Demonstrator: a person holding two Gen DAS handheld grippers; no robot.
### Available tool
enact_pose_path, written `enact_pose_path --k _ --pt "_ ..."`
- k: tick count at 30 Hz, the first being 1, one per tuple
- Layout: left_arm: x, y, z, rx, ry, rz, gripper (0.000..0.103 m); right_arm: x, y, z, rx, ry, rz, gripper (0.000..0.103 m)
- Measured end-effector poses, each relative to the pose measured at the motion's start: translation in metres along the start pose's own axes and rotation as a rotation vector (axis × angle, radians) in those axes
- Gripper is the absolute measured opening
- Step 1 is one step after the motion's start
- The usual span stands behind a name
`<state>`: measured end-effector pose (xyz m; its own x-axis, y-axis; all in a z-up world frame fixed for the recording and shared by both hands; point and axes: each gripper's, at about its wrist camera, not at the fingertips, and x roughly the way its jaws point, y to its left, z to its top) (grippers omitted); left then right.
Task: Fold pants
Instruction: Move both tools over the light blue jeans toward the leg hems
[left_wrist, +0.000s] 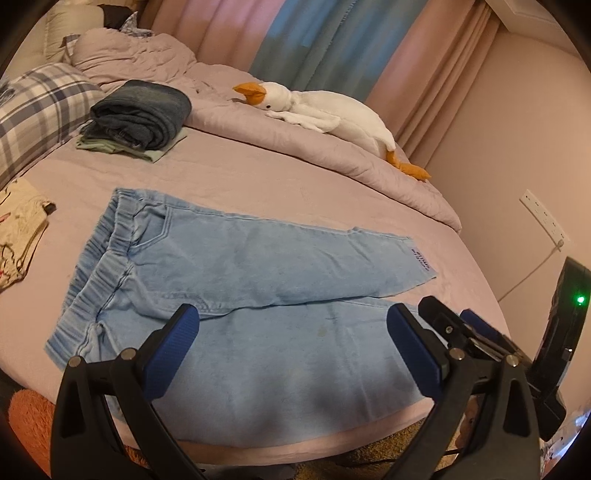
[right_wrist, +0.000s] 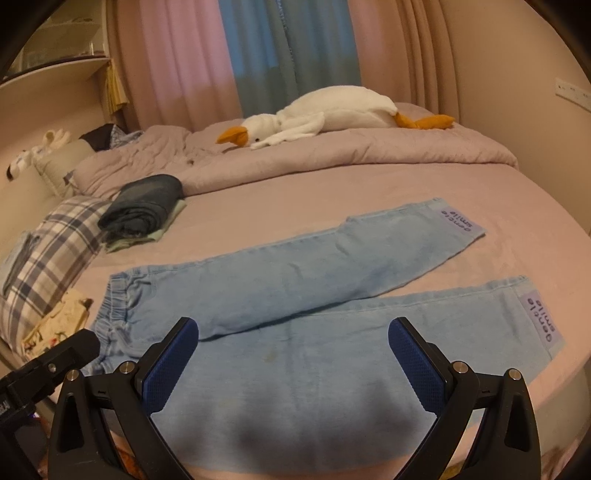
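We are looking at light blue jeans (left_wrist: 236, 266) lying flat across the middle of the frame on a pink bed sheet (left_wrist: 258, 173), waistband toward the left, legs running to the right. In the right wrist view the same jeans (right_wrist: 295, 280) are spreading apart into two legs, each hem carrying a printed patch (right_wrist: 458, 223) at the right side of the frame.

We are holding our left gripper (left_wrist: 293, 332) wide open over the nearer leg at the bottom of the frame, gripping nothing. Our right gripper (right_wrist: 293, 338) is likewise spread wide at the bottom of its view, empty, hovering above the nearer leg.

A pile of folded dark clothes (left_wrist: 142, 114) is sitting in the upper left, beside a plaid pillow (left_wrist: 40, 110). A white goose plush (left_wrist: 325, 110) is lying on the bunched pink duvet (left_wrist: 236, 110) in the upper middle, with curtains (left_wrist: 295, 33) hanging behind it.
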<state>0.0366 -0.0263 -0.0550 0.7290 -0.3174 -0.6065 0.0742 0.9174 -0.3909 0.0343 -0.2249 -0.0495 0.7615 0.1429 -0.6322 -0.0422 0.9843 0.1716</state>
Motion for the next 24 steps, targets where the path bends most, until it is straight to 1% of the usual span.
enact_pose_path --k 3,5,7,12,13,15,17,20,24 --pt "0.004 0.002 0.0 -0.008 0.007 -0.01 0.101 -0.005 0.002 0.005 -0.019 -0.022 -0.015 0.102" --pt "0.008 0.005 0.0 -0.015 0.023 -0.002 0.101 -0.006 0.003 0.008 -0.023 -0.037 -0.018 0.102" --pt "0.012 0.008 0.004 -0.026 0.048 0.017 0.101 -0.005 0.003 0.009 -0.019 -0.044 -0.006 0.102" --pt "0.017 0.008 0.029 -0.059 0.058 0.023 0.099 0.008 0.005 0.012 -0.03 -0.013 0.043 0.102" --pt "0.018 0.006 0.033 -0.059 0.066 0.012 0.099 0.011 0.005 0.015 -0.032 0.0 0.057 0.102" --pt "0.02 0.002 0.041 -0.058 0.08 -0.047 0.099 0.016 0.005 0.021 -0.028 0.019 0.076 0.102" --pt "0.022 -0.001 0.048 -0.064 0.082 -0.078 0.099 0.019 0.003 0.029 -0.026 0.025 0.067 0.102" --pt "0.029 -0.006 0.056 -0.06 0.087 -0.076 0.098 0.021 -0.005 0.042 -0.005 0.025 0.051 0.102" --pt "0.043 -0.002 0.058 -0.092 0.122 -0.07 0.097 0.023 -0.017 0.051 0.05 0.037 0.075 0.102"
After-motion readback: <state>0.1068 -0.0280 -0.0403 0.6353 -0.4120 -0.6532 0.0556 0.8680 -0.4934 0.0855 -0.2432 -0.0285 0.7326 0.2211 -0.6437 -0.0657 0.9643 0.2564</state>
